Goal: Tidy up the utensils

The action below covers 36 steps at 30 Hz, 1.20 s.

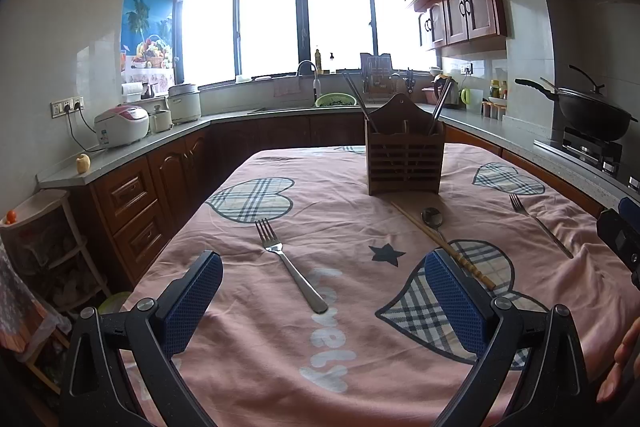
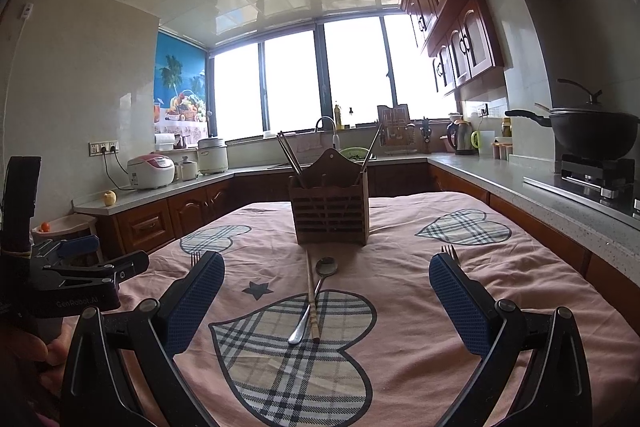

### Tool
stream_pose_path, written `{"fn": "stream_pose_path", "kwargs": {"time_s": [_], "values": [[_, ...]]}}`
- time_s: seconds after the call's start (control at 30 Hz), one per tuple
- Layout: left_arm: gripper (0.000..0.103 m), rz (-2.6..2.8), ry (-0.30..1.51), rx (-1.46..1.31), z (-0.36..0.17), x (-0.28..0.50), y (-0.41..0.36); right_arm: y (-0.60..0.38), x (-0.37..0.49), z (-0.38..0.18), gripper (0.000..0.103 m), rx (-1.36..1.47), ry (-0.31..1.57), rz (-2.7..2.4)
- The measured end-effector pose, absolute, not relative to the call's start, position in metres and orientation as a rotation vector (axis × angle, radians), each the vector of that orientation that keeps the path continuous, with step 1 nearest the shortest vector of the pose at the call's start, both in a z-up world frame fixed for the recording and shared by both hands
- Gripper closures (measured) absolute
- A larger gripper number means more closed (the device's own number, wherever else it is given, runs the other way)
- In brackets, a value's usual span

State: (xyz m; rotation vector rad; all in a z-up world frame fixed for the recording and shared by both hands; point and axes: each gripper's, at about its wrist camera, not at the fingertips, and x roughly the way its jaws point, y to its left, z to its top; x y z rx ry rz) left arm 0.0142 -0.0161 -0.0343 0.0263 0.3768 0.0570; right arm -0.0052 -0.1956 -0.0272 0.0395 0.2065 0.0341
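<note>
Forks, a spoon and a loose chopstick are spread flat on a pink cloth (image 1: 328, 379) printed with plaid hearts, which covers the counter in the middle of a kitchen. In the left wrist view, the left gripper (image 1: 324, 303) is held low over the near edge of the cloth, its blue-padded fingers (image 1: 194, 301) spread wide apart with nothing between them. One fork (image 1: 289, 263) is seen lying between those fingers, tines pointing away, handle nearest the camera. To its right, a chopstick (image 1: 442, 244) lies on a slant, touching the spoon (image 1: 433, 218), whose bowl points toward the holder. Behind them, a brown wooden slatted holder (image 1: 404, 157) stands upright, with dark chopsticks leaning out of its left and right compartments. Further right, a second fork (image 1: 540, 225) lies alone near the cloth's edge.

In the right wrist view, the right gripper (image 2: 326, 301) is also held over the near part of the cloth, fingers (image 2: 460, 305) wide apart and empty. The spoon (image 2: 316, 297) and chopstick (image 2: 311, 297) lie between them, crossing at the handles, straight in front of the holder (image 2: 329, 205). The tines of a fork (image 2: 451, 251) show just behind the right finger, the rest being hidden.
</note>
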Motion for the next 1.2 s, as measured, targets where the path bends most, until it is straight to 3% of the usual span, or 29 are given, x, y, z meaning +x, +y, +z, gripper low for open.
{"fn": "stream_pose_path", "kwargs": {"time_s": [1.2], "values": [[0.001, 0.042, 0.386, 0.003, -0.0271, 0.0221, -0.0214, -0.2005, 0.0028, -0.0318, 0.000, 0.047, 0.229, 0.024]]}}
